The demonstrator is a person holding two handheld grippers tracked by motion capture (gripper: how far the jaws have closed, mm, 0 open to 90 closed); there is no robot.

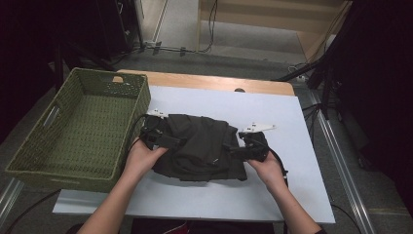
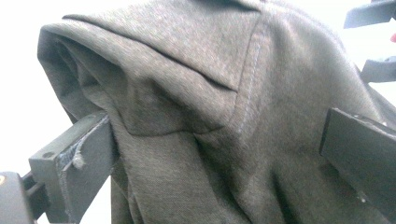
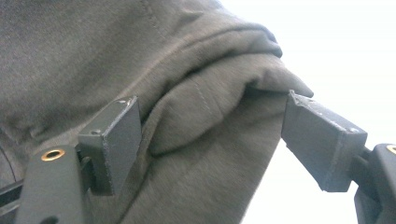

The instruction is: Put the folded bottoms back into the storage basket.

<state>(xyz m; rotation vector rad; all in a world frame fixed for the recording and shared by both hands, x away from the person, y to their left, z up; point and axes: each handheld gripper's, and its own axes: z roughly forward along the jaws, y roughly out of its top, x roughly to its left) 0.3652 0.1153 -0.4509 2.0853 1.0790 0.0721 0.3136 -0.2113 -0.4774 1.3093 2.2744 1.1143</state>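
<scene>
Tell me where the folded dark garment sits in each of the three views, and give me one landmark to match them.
High view: the dark garment lies mid-table between the left tongs and right tongs.
Left gripper view: it bulges between the open jaws.
Right gripper view: a folded edge sits between the open jaws.
Shared landmark: the white table surface behind the cloth.

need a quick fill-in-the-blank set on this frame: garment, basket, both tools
1. The folded dark garment lies on the white table, to the ____ of the green woven basket.
2. The left tool has its jaws spread wide, with ____ bunched between them.
3. The right tool sits at the garment's ____ edge in the high view.
4. The inside of the basket is ____.

Missing words: right; fabric; right; empty
</scene>
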